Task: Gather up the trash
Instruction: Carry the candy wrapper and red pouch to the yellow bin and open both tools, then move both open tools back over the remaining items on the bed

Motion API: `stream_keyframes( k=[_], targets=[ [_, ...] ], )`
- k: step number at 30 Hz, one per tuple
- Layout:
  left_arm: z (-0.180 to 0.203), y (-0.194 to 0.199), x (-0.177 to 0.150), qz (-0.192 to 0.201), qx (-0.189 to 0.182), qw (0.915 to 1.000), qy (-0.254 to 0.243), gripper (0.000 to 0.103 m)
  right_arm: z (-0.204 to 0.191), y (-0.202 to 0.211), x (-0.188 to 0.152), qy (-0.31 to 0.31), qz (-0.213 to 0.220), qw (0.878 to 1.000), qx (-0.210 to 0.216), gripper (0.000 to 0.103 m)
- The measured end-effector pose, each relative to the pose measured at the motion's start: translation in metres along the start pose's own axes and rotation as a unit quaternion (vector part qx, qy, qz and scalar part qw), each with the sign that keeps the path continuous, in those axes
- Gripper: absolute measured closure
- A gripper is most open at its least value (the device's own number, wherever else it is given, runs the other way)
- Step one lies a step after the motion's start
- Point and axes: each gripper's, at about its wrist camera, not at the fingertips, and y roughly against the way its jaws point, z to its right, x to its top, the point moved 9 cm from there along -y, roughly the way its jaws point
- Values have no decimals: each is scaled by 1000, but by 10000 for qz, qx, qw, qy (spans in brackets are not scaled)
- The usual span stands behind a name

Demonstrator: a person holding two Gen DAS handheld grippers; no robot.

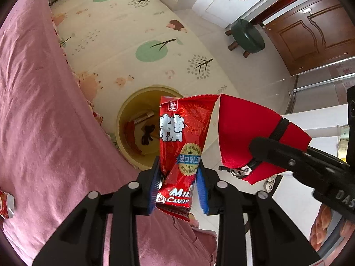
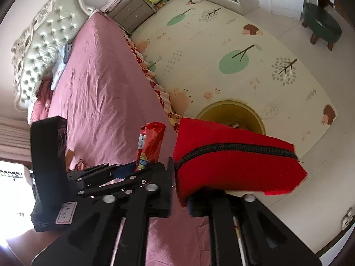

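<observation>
Left gripper at lower centre of left wrist view, blue pads flanking red candy wrapper; whether pads press it, cannot tell. Wrapper stands upright over yellow bin on play mat; scraps lie inside bin. Right gripper low centre in right wrist view, fingers clamped on red zip pouch, pouch partly covering bin. Pink bed fills left.
</observation>
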Motion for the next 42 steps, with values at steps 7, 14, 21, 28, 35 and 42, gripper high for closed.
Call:
stream_keyframes(
  k=[7,14,21,28,35,42],
  targets=[
    [-12,-12,-3,-218,70,9992,325,27,17,7,9,-367,149,9992,36,65],
    [-17,-4,-9,-187,203,9995,177,27,9,13,8,-273,190,9994,-6,65],
    [-26,22,-16,55,246,9996,160,27,-22,13,1,-31,160,9998,70,65],
    [-61,55,-42,278,274,9985,373,27,-72,3,-19,317,37,9993,199,65],
    [-120,90,-84,466,462,9951,739,27,-129,-18,-51,622,-194,9974,309,65],
    [-187,124,-134,665,632,9884,1209,27,-200,-43,-95,1045,-410,9928,428,65]
  ],
)
